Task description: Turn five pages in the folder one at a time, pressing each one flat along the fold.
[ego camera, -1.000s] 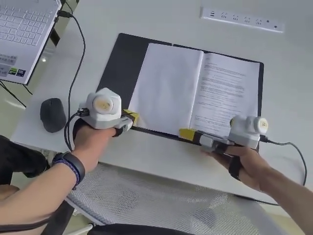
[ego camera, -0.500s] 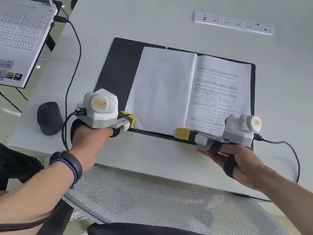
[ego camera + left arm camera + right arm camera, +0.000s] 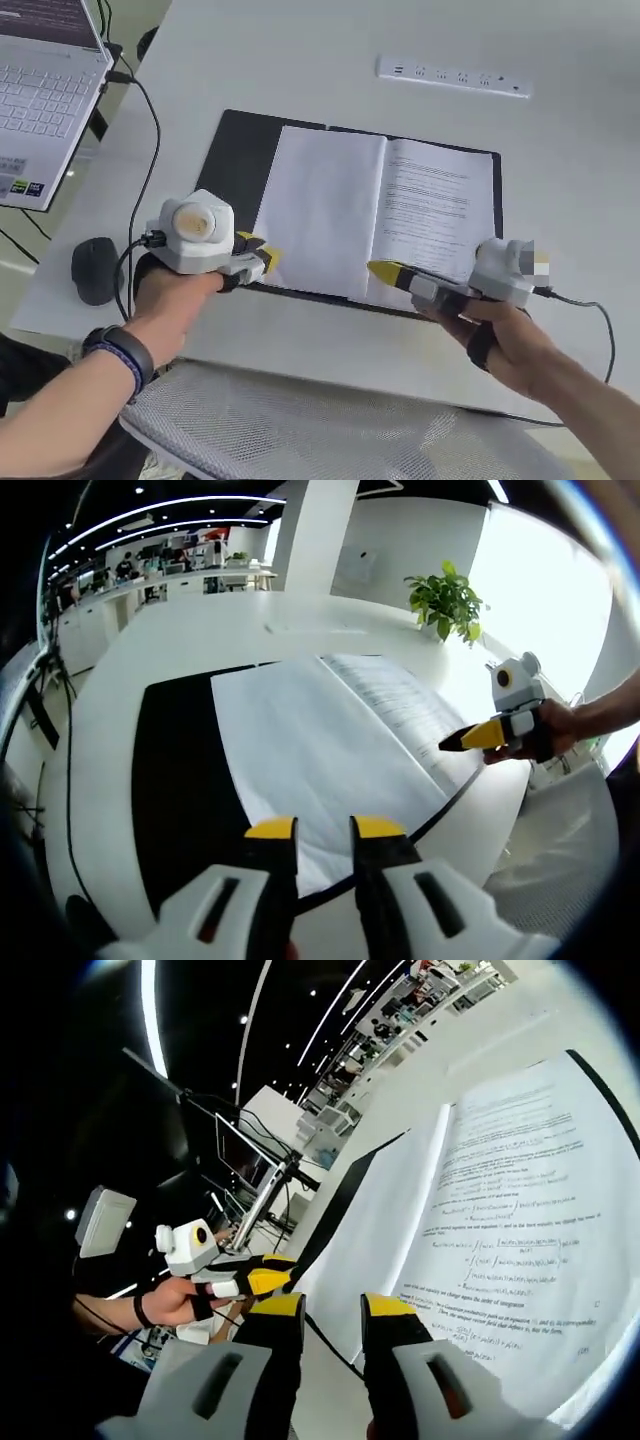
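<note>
The black folder (image 3: 240, 150) lies open on the white table. Its left page (image 3: 320, 210) is blank and its right page (image 3: 435, 205) is printed; both lie flat. My left gripper (image 3: 262, 256) sits at the blank page's lower left corner (image 3: 300, 870), its yellow-tipped jaws close together with nothing between them (image 3: 324, 830). My right gripper (image 3: 383, 270) points left over the bottom edge of the printed page, close to the fold (image 3: 368, 230). Its jaws stand close together and hold nothing (image 3: 333, 1308). Whether it touches the paper I cannot tell.
A laptop (image 3: 40, 90) and a dark mouse (image 3: 92, 270) lie at the left, with a black cable (image 3: 150, 170) running between them and the folder. A white power strip (image 3: 455, 77) lies beyond the folder. A mesh chair (image 3: 300, 420) is below the table's front edge.
The head camera has shifted. My right gripper has crept forward from just off the folder's front edge onto the bottom of the printed page. The left gripper stays at the blank page's corner.
</note>
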{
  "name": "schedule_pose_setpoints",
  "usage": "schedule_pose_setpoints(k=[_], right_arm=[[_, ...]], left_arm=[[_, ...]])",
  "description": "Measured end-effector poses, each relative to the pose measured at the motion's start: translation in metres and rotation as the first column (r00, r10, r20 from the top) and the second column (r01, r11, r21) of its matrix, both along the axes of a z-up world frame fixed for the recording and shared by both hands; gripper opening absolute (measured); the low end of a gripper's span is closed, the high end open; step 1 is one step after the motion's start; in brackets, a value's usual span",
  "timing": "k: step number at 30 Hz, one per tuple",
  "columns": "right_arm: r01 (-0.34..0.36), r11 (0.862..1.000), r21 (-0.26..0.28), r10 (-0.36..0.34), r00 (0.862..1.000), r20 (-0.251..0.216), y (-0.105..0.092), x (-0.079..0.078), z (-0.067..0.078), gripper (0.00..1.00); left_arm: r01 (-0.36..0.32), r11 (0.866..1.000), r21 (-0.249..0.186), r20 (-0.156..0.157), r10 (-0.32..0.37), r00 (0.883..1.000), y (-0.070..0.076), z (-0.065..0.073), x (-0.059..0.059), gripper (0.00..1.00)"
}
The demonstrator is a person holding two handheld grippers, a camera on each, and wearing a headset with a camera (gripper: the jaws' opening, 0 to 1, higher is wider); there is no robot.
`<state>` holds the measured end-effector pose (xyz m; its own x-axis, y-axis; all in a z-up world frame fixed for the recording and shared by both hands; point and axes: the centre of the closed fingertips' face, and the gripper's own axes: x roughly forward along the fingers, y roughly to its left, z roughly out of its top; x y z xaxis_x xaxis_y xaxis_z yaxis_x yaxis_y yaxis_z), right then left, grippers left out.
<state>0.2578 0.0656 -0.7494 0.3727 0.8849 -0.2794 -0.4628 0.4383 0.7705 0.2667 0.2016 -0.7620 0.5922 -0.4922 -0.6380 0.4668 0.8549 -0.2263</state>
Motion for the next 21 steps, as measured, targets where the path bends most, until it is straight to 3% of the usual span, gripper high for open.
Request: schedule_pose_setpoints(k=[8, 13, 21], right_arm=[[0.066, 0.995, -0.069, -0.06, 0.994, 0.088, -0.033, 0.018, 0.015, 0.35], [0.103, 0.982, -0.159, -0.078, 0.985, 0.155, -0.062, 0.025, 0.021, 0.42], [0.189, 0.96, -0.206, -0.14, 0.963, 0.229, -0.107, 0.03, 0.041, 0.51]], left_arm=[[0.011, 1.0, 0.021, 0.033, -0.012, 0.999, -0.001, 0.014, 0.003, 0.23], [0.021, 0.999, 0.028, 0.058, -0.022, 0.998, 0.0, 0.026, 0.003, 0.26], [0.036, 0.998, 0.048, 0.09, -0.041, 0.995, 0.003, 0.042, -0.001, 0.32]])
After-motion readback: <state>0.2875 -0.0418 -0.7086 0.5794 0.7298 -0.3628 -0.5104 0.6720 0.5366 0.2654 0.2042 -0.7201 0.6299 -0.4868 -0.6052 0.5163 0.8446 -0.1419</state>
